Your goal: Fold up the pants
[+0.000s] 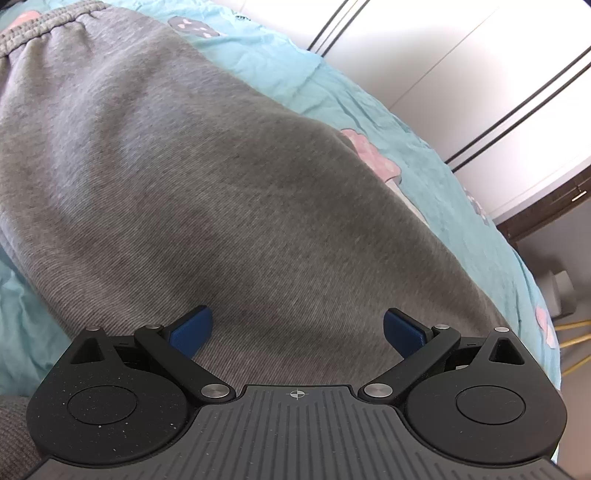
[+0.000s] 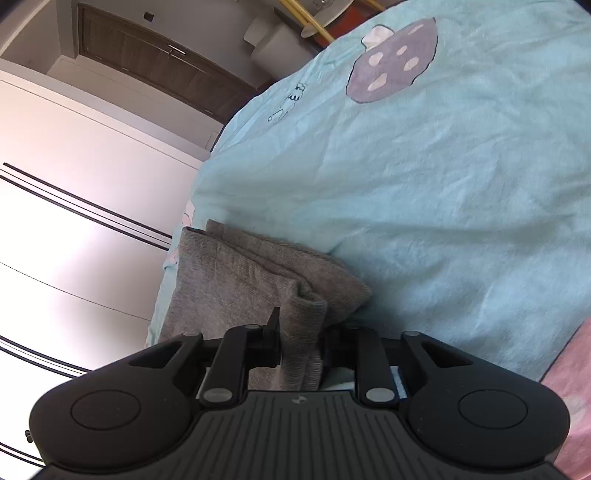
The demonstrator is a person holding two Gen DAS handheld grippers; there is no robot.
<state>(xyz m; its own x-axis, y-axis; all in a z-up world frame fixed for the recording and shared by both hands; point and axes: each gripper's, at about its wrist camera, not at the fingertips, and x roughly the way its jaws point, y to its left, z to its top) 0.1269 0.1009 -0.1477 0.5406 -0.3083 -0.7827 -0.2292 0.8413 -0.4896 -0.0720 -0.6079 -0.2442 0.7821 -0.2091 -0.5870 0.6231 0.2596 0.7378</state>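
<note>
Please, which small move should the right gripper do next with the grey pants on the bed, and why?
Probably it should lift the pinched cuffs a little and carry them toward the waistband. The right gripper is closed on a fold of the grey pants at the leg end, while the left gripper is open over flat fabric and grips nothing, so the fold depends on the right.

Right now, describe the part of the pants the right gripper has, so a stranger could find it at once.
Start at the turquoise bedsheet with the mushroom print. Near its edge by the white wardrobe lie the grey pants. The right gripper pinches their ribbed cuff, the only upright fold.
</note>
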